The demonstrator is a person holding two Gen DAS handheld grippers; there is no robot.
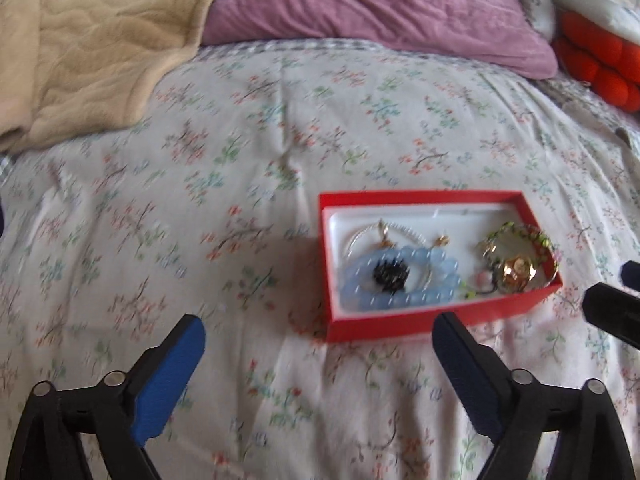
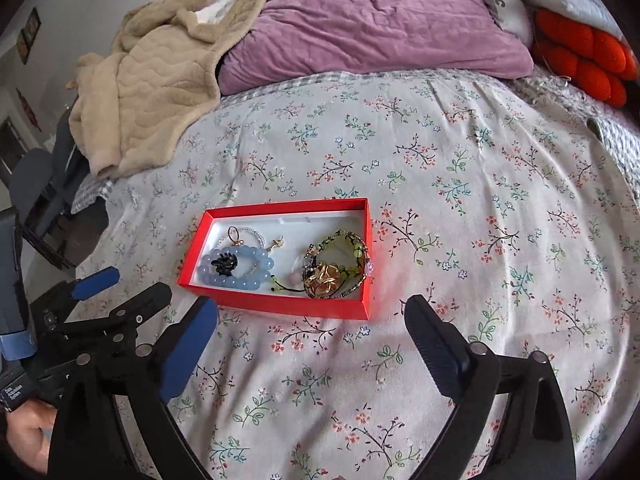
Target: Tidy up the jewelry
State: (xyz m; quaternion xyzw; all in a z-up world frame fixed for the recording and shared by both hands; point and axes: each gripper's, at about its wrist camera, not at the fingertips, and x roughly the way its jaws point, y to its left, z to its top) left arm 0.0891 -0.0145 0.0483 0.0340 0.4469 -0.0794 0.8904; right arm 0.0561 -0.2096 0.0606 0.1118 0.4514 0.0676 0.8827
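The left gripper (image 1: 318, 332) fills the bottom of the left wrist view with its jaws spread wide and nothing between them, hovering over the floral bedspread (image 1: 240, 140); in the right wrist view the same gripper shows at the lower left of the frame, beside the right one. At the upper left of the left wrist view lies a beige blanket (image 1: 88, 40), with a purple pillow (image 1: 380, 4) to its right along the top edge. Right of centre sits the red box (image 1: 400, 322), open-topped with a white lining, resting on the bedspread just beyond the gripper's right finger. Inside it, on the left, a blue bead bracelet (image 1: 400, 300) circles a small black piece (image 1: 390, 274), with a thin silvery ring and gold bits just behind; on the right lies a green beaded bracelet (image 1: 520, 236) with a gold ornament (image 1: 516, 270). An orange cushion (image 1: 600, 64) sits at the upper right. The right gripper (image 2: 312, 322) is likewise wide open and empty at the bottom of its view, the red box just beyond its left finger.
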